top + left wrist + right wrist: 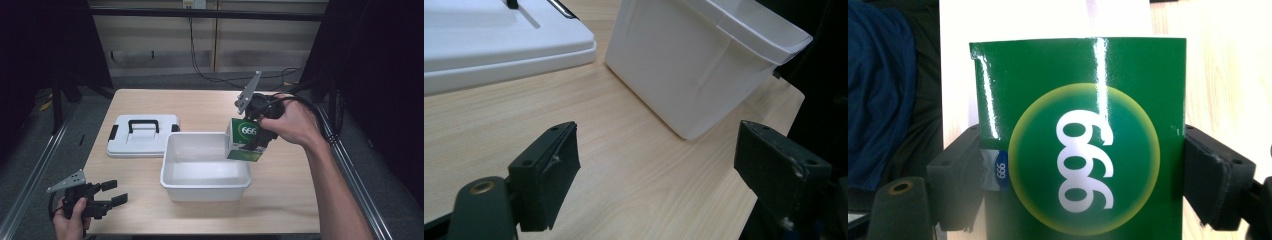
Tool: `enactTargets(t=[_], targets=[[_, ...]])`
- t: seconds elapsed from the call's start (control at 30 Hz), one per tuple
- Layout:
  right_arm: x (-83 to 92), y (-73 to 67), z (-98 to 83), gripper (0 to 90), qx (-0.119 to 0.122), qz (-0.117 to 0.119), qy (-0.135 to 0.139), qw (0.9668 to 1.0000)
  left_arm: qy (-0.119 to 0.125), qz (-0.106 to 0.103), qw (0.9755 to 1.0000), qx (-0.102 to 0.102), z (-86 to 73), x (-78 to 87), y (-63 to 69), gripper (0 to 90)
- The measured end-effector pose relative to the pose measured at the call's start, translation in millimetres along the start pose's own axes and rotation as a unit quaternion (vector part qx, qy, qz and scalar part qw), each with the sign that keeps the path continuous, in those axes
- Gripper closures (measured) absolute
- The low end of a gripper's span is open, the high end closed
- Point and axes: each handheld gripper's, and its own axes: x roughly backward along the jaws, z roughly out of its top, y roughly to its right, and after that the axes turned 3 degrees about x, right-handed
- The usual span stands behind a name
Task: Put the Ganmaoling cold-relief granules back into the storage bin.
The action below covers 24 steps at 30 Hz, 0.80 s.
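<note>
Here r. tongs (255, 131) clamp green box (243, 140), its base hidden by tub (205, 186); l. tongs (111, 194) wide.

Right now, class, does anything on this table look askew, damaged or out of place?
Little stands out. The green box, clamped in the right gripper, hangs tilted over the white bin's right rim. The lid lies flat beside the bin, off it. The left gripper is open, holding nothing. Nothing is spilled.
</note>
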Motion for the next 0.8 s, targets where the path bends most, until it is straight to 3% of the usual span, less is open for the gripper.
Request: enactTargets(t=[0.4, 0.8], targets=[[-17.8, 4.4, 14.9, 16.0, 0.009, 0.014, -0.002, 0.9999, 0.001, -0.002, 1.0, 0.001, -0.1, 0.0, -0.4, 18.2], [-42.0, 6.5, 26.3, 15.9, 0.025, 0.025, -0.028, 0.999, 0.0, -0.002, 1.0, 0.001, -0.3, 0.0, -0.4, 18.2]])
